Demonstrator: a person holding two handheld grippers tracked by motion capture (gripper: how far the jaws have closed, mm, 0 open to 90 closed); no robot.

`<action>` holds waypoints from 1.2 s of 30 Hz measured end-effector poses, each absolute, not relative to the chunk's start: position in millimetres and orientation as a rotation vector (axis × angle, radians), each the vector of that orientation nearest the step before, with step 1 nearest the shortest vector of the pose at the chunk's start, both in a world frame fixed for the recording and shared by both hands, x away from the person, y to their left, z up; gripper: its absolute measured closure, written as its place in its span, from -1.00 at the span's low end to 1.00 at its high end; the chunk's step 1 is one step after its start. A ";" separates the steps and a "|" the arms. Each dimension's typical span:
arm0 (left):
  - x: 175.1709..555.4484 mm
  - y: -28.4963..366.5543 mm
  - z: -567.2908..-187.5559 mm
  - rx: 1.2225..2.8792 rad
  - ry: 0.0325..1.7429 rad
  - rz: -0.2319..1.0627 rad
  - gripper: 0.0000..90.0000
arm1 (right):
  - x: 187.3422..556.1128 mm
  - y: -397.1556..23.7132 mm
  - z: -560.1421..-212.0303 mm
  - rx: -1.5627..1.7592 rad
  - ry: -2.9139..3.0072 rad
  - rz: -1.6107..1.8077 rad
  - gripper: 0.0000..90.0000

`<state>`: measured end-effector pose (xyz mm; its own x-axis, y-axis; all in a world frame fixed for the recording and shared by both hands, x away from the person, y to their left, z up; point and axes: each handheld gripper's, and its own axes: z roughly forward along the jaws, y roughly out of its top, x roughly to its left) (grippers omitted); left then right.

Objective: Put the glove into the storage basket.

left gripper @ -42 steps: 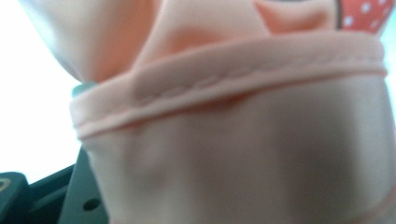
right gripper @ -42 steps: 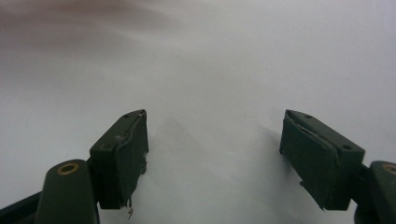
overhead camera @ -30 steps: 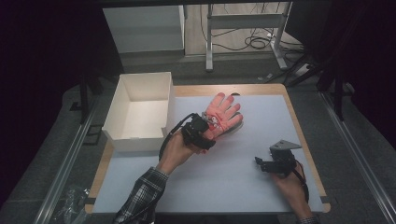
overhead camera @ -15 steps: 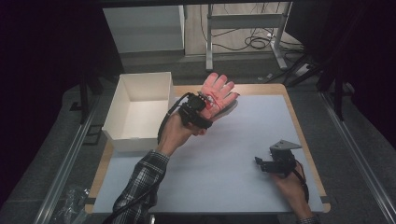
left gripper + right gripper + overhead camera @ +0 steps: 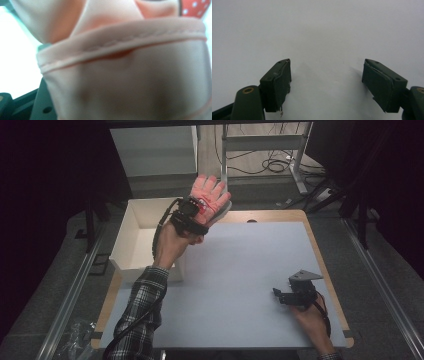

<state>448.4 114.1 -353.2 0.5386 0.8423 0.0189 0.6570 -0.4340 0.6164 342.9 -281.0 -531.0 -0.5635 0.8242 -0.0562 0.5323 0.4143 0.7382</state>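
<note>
At centre, the white-topped table [image 5: 240, 270] is carrying an open white box [image 5: 131, 240], its inside showing bare, at left. Above its far corner, my left gripper [image 5: 197, 212] is clamping a pink glove [image 5: 210, 195]; my right gripper [image 5: 280, 296], lower right, is resting with jaws wide.

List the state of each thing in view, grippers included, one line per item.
Left gripper: shut on the pink glove, raised off the table.
Pink glove: held in the air at its cuff, fingers spread, beside the box.
White box: open-topped, looks empty, at the table's left edge.
Right gripper: open, nothing between the jaws, low over the table.
Table: bare grey surface.
</note>
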 end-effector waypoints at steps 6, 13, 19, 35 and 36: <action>451.6 144.7 -352.5 2.161 1.305 0.470 -0.14 | 342.9 -281.0 -531.0 1.157 2.262 0.959 -0.48; 452.1 182.7 -362.6 2.087 1.461 0.524 -0.15 | 342.9 -281.0 -531.0 1.155 2.261 0.959 -0.48; 450.0 210.2 -376.6 2.054 1.558 0.539 -0.15 | 342.8 -281.0 -531.0 1.157 2.261 0.959 -0.48; 459.2 226.7 -437.6 2.059 1.683 0.439 -0.16 | 342.9 -281.0 -531.0 1.156 2.260 0.957 -0.48; 460.4 226.0 -440.2 2.068 1.682 0.435 -0.16 | 342.9 -281.0 -531.0 1.156 2.260 0.957 -0.48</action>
<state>460.4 226.0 -440.2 0.2124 0.9767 -0.0307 0.8392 -0.1662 0.5177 342.9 -281.0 -531.0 -0.5624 0.8247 -0.0594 0.5312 0.4154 0.7384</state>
